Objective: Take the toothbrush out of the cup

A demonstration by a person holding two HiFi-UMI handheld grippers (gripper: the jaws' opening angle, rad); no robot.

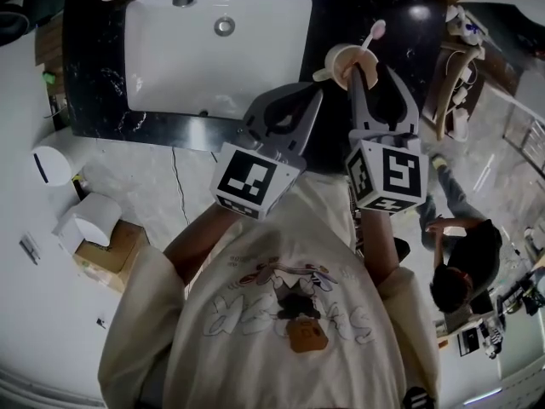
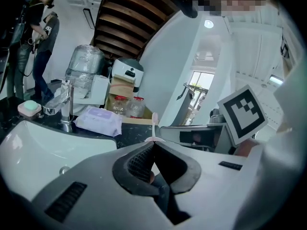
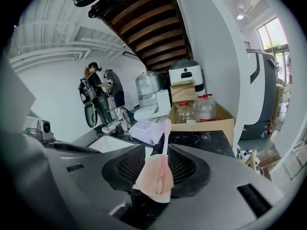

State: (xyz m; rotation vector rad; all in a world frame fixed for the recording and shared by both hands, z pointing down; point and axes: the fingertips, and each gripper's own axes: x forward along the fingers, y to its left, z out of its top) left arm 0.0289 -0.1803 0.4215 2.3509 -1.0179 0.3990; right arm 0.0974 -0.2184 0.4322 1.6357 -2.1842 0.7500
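A pale pink cup (image 1: 341, 60) stands on the black counter (image 1: 94, 75) to the right of the sink, with a pink toothbrush (image 1: 372, 34) upright in it. In the right gripper view the cup (image 3: 156, 178) sits between the jaws of my right gripper (image 3: 160, 152), which are open with a gap on both sides, and the toothbrush (image 3: 166, 133) rises above the cup. In the head view my right gripper (image 1: 373, 72) reaches to the cup. My left gripper (image 1: 313, 94) is just left of it, shut and empty, its tips meeting in its own view (image 2: 153, 145) below the toothbrush (image 2: 154, 121).
A white sink basin (image 1: 213, 49) with a faucet (image 2: 64, 110) lies left of the cup. A pack of wipes (image 2: 98, 120) and a soap dish (image 2: 29, 108) lie on the counter. A cardboard box with bottles (image 3: 199, 114) stands behind. A person crouches at the right (image 1: 464, 258).
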